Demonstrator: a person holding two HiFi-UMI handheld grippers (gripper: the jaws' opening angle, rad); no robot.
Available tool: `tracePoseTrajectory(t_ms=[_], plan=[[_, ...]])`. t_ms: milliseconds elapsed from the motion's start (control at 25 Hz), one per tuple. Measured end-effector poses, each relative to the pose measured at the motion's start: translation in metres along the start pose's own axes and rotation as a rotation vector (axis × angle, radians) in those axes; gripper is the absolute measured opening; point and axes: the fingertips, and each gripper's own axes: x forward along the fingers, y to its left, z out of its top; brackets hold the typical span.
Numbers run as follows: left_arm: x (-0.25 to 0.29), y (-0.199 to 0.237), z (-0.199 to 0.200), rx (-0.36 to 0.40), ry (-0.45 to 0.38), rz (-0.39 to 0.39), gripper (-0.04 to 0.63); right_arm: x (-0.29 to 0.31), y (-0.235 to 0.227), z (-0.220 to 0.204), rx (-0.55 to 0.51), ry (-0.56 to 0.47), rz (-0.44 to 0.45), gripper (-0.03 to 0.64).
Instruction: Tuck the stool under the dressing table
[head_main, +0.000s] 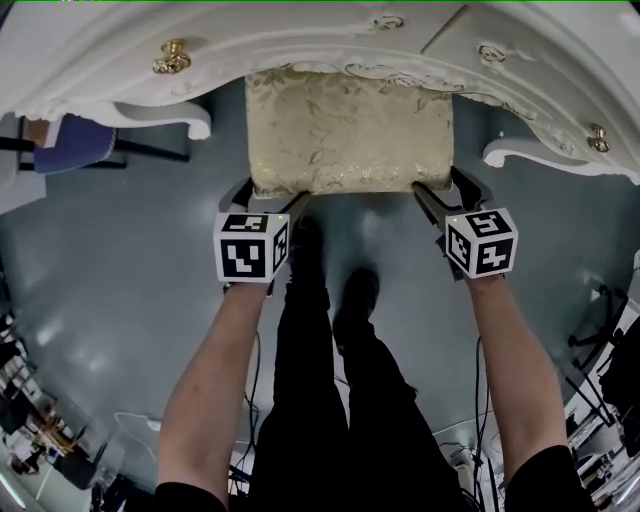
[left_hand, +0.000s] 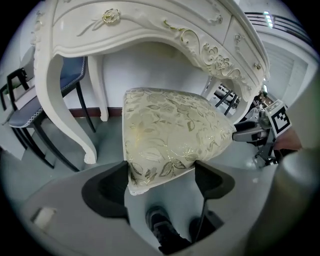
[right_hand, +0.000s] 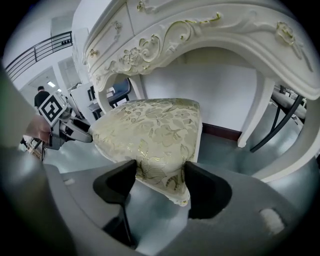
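Mid-tuck: left claw (left_hand: 161, 170) and right claw (right_hand: 160, 170) clamped stool's (head_main: 348, 130) near corners; stool sat half under desk (head_main: 300, 40); next needed even push.

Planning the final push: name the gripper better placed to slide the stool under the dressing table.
Neither. The left gripper clamps the stool at its near left corner and the right gripper at its near right corner, both behind the seat facing the dressing table. Pushing with both looks best.

black trousers (head_main: 330, 420), black shoes (head_main: 357, 292), black sleeves (head_main: 542, 486); grey left gripper (head_main: 270, 196) and right gripper (head_main: 448, 190), marker cubes (head_main: 251, 247)
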Motion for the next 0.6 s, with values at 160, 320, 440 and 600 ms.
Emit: tracePoseTrajectory(t_ms=[160,320,440,600], plan=[[0.003,0.005,0.011,0.024,-0.014,-0.01,0.44,0.002,-0.002,0.007,0.02,-0.04,-0.04,0.314],[0.0,0.004,0.013,0.032,-0.037,-0.015,0.44,-0.001,-0.001,0.007,0.019,-0.055,-0.035,0.314],[0.001,0.004,0.018,0.04,-0.064,-0.018,0.44,-0.004,-0.001,0.009,0.03,-0.071,-0.048,0.314],[0.0,0.008,0.018,0.044,-0.083,-0.012,0.442,-0.001,0.001,0.01,0.058,-0.077,-0.067,0.311]])
